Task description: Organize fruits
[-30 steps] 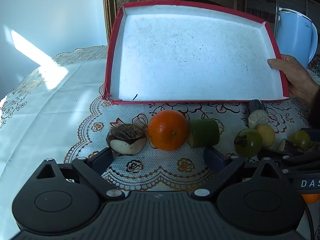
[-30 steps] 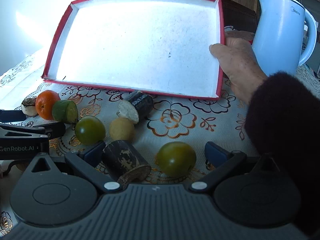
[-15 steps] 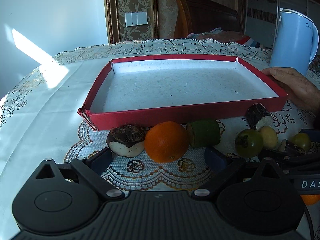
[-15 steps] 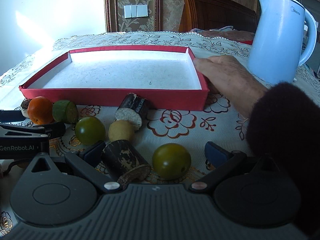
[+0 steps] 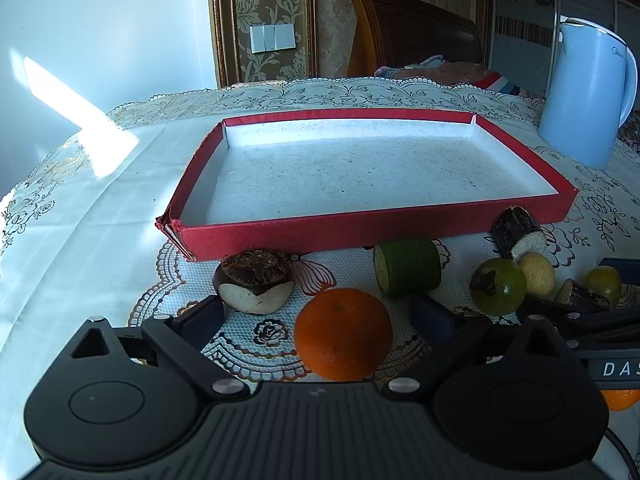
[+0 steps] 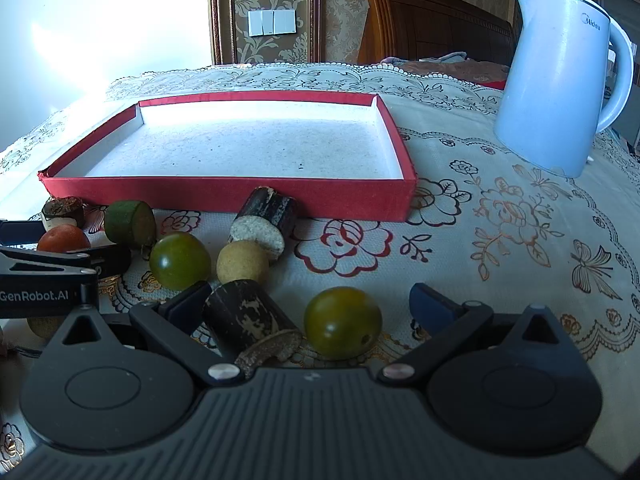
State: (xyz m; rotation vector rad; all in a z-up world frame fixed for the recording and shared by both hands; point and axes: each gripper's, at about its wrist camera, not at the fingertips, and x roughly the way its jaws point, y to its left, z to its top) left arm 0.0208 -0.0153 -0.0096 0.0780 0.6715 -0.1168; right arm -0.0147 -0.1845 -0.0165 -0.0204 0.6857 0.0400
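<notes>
A shallow red tray [image 5: 400, 229] [image 6: 224, 197] with a bare white floor lies flat on the table. Loose fruit sits in front of it. An orange [image 5: 343, 334] rests between the fingers of my open left gripper [image 5: 318, 314], untouched by them. Beyond it are a dark-capped white piece [image 5: 254, 281] and a green cylinder [image 5: 407, 266]. My right gripper [image 6: 308, 300] is open around a green tomato [image 6: 342, 322] and a dark cut stem piece [image 6: 250, 326]. Farther off lie another green tomato [image 6: 179, 261], a yellow ball [image 6: 242, 261] and a second dark stem piece [image 6: 265, 224].
A pale blue electric kettle [image 6: 560, 80] [image 5: 586, 96] stands at the back right, beyond the tray's right corner. A lace-patterned cloth [image 6: 500, 216] covers the table. Behind are a wooden headboard [image 5: 412, 36] and a wall switch plate [image 5: 273, 38].
The tray, held tilted up by a hand, has been laid flat and the hand has withdrawn. The orange now lies closer, between my left fingers.
</notes>
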